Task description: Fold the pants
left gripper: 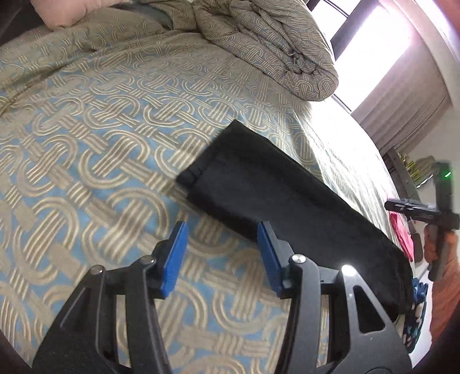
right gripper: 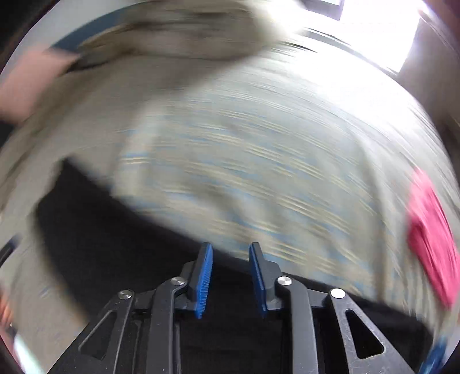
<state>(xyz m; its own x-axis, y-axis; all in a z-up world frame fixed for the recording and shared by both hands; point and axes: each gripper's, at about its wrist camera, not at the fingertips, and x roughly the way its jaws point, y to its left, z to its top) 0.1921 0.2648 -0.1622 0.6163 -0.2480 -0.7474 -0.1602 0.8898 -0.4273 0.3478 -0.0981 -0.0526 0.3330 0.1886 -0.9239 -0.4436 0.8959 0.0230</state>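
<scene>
The black pants (left gripper: 276, 195) lie folded into a long narrow strip on the patterned bedspread (left gripper: 100, 129), running from the middle toward the lower right. My left gripper (left gripper: 222, 230) is open and empty, just above the bed at the strip's near edge. The right gripper's body (left gripper: 425, 213) shows at the far right of the left wrist view, held by a hand. In the blurred right wrist view my right gripper (right gripper: 231, 250) is open and empty over the pants (right gripper: 115, 244), which fill the lower left.
A bunched duvet (left gripper: 267, 43) lies at the head of the bed with a pink pillow (left gripper: 63, 11). A pink cloth (right gripper: 431, 236) and a blue patterned garment (left gripper: 418, 299) lie at the bed's right edge. A bright window (left gripper: 371, 49) and curtain are behind.
</scene>
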